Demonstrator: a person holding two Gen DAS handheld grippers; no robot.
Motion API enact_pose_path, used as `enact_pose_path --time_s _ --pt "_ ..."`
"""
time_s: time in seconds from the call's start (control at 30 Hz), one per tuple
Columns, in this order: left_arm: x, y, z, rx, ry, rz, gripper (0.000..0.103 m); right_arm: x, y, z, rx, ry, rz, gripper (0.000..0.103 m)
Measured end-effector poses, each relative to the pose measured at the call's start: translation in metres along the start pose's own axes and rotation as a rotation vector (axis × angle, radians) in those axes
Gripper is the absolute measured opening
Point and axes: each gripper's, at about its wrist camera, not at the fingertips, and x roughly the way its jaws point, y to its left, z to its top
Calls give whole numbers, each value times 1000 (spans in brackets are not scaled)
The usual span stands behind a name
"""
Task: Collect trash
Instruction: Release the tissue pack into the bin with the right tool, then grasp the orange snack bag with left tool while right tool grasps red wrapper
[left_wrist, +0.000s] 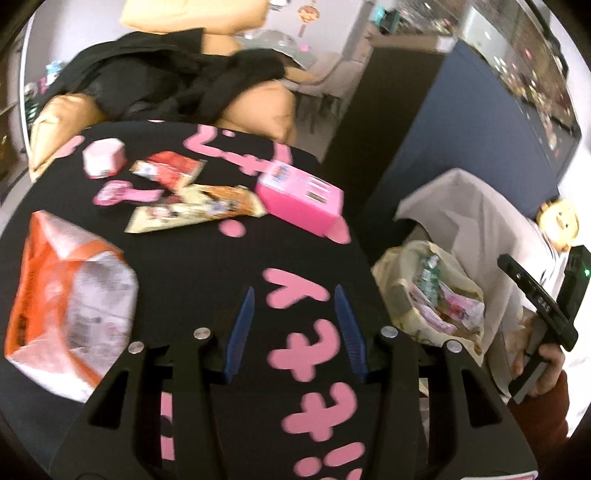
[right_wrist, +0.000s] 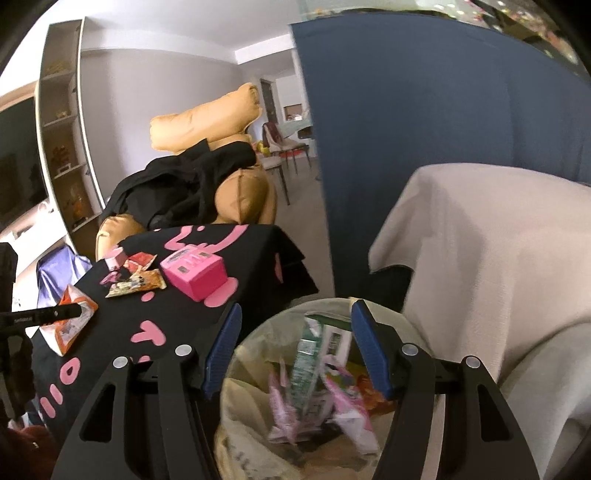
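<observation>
Trash lies on a table under a black cloth with pink marks (left_wrist: 207, 266): an orange-and-white bag (left_wrist: 70, 295), a pink box (left_wrist: 303, 199), flat snack wrappers (left_wrist: 195, 208), a red wrapper (left_wrist: 170, 170) and a small pink tub (left_wrist: 103, 160). My left gripper (left_wrist: 294, 291) hovers open over the cloth with nothing between its blue pads. To the right stands a lined trash bin (left_wrist: 391, 273). My right gripper (right_wrist: 295, 306) is open above that bin (right_wrist: 251, 332). A blurred green carton (right_wrist: 306, 354) sits among pink wrappers inside, clear of the pads.
Behind the table a tan cushion seat (right_wrist: 243, 199) carries black clothing (right_wrist: 177, 188). A blue partition (right_wrist: 406, 110) rises at the back right, with beige cloth-draped furniture (right_wrist: 480, 258) beside the bin. Shelves (right_wrist: 62, 110) line the left wall. A hand (left_wrist: 550, 365) holds the other gripper.
</observation>
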Motion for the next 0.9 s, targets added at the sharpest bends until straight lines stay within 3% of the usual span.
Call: enact_pose_path --time_s 0.27,0.43,0.73,0.9 --pt "-42 68 0 -95 -100 72 49 12 71 14 -138 12 52 59" --pt "-55 111 -7 -150 -121 114 50 36 115 17 -189 58 127 59" --pt "-53 166 8 -120 -118 141 50 114 205 13 -347 150 213 58" --pt "-49 191 21 -180 -112 127 50 164 242 21 -358 221 274 58"
